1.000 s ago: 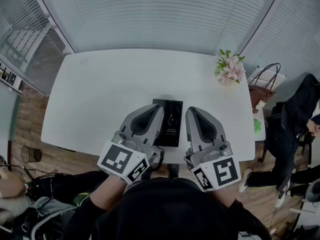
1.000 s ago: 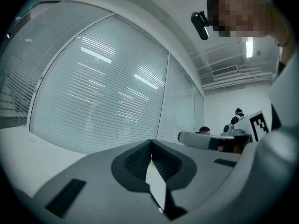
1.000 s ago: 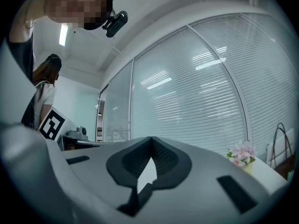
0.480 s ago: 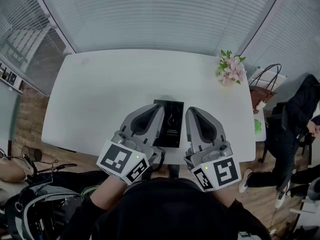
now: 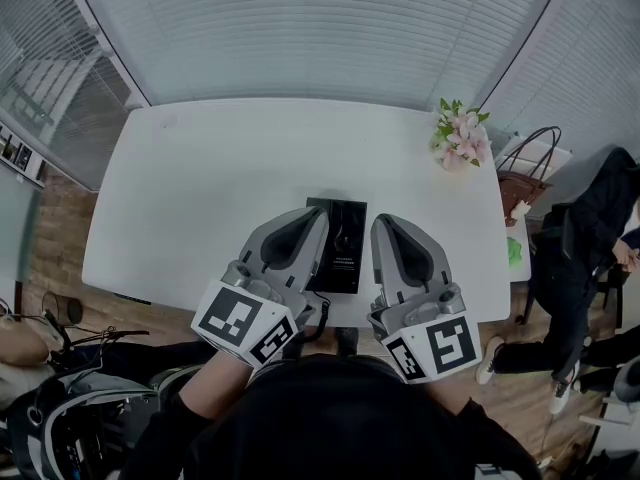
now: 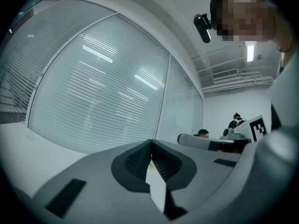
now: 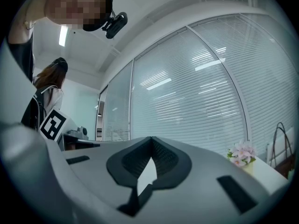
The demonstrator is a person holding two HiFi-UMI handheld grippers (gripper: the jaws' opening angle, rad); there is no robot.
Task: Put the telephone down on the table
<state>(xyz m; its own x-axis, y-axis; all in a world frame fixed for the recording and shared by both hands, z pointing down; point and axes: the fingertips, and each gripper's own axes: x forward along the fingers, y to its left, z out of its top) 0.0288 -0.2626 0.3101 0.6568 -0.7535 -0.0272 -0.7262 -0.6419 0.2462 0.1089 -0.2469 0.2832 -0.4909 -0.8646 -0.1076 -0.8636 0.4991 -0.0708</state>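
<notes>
White table (image 5: 180, 198): phone (image 5: 342, 246) lies flat between left gripper (image 5: 316, 216) and right gripper (image 5: 381, 222), both jaws fully closed, empty. Grippers and phone unmoved since earlier. Phone print unreadable.

No legible text anywhere. The flat black telephone (image 5: 338, 238) bears faint pale print too small to read; the cubes on the left gripper (image 5: 318, 214) and right gripper (image 5: 379, 221) show only black-and-white square patterns.

1. Setting: an office meeting room.
2. Long white table (image 5: 200, 198) with walls of glass panels behind horizontal blinds (image 5: 320, 28) on three sides; wood floor (image 5: 60, 258).
3. Ceiling strip light (image 6: 251, 51) and air vent (image 6: 226, 73).
4. Person in dark clothes (image 5: 600, 218) seated beside the table.
</notes>
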